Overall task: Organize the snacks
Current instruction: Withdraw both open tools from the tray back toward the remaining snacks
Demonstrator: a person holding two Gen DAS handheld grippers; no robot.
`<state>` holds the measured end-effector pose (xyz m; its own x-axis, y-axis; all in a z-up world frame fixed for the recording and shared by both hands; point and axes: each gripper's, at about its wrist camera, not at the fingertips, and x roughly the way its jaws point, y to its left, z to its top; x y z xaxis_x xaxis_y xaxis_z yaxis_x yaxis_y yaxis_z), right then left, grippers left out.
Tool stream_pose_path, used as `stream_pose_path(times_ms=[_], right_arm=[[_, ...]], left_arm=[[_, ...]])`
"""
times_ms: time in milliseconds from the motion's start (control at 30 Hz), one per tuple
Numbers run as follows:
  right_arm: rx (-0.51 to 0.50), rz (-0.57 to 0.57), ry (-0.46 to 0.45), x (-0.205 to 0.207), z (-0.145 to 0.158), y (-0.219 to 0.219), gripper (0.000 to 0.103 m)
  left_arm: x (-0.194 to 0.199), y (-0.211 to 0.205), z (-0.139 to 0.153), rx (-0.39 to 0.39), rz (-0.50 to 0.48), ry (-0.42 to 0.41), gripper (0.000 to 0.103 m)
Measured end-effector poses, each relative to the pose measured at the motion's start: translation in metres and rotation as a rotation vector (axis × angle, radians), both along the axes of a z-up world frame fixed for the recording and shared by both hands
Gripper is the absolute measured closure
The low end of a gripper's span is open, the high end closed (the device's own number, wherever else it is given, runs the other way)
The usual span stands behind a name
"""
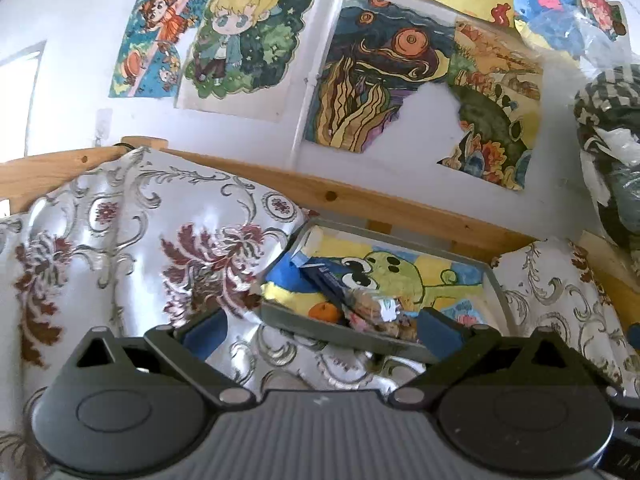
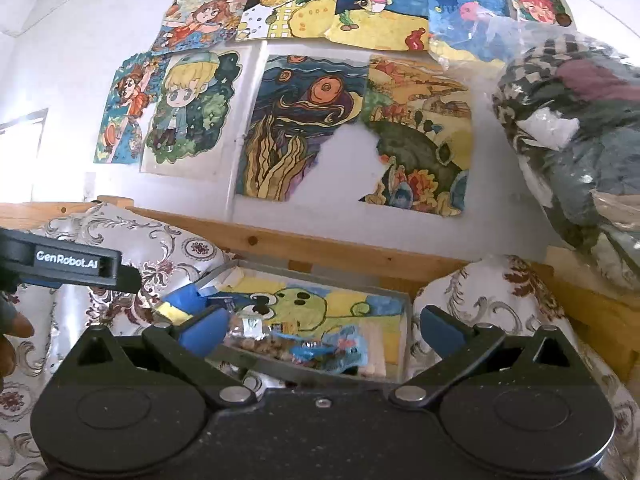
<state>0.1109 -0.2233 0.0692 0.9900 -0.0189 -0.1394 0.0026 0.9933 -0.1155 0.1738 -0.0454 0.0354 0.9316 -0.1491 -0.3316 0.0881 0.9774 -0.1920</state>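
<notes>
Blue-padded, both grippers hang with jaws spread wide and nothing between them, the left gripper [image 1: 320, 330] and right gripper [image 2: 320, 326] just short of the tray [image 1: 340, 334]. Snacks [image 1: 376, 310] lie bunched in the tray's near-left part on its cartoon lining; behind the tray runs a wooden rail [image 1: 360, 200], then the drawings [image 1: 368, 76] on the wall.

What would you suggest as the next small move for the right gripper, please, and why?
Probably ease the right gripper forward and down over the clear snack bag in the tray: its jaws stand open and empty, and the bag lies just ahead between them.
</notes>
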Motion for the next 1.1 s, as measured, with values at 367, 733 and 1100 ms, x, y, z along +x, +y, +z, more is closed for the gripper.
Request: stream_pose_path(times_ms=[367, 733, 1100], right_arm=[[0.052, -0.04, 0.07, -0.054, -0.005, 0.006, 0.001], [0.061, -0.065, 0.202, -0.071, -0.018, 0.017, 0.001], [0.048, -0.122, 0.32, -0.07, -0.029, 0.02, 0.001]], left_arm=[[-0.051, 0.019, -0.022, 0.04, 0.005, -0.002, 0.0], [-0.079, 0.02, -0.044, 0.109, -0.025, 0.072, 0.0], [-0.092, 0.02, -0.056, 0.171, -0.047, 0.184, 0.0]])
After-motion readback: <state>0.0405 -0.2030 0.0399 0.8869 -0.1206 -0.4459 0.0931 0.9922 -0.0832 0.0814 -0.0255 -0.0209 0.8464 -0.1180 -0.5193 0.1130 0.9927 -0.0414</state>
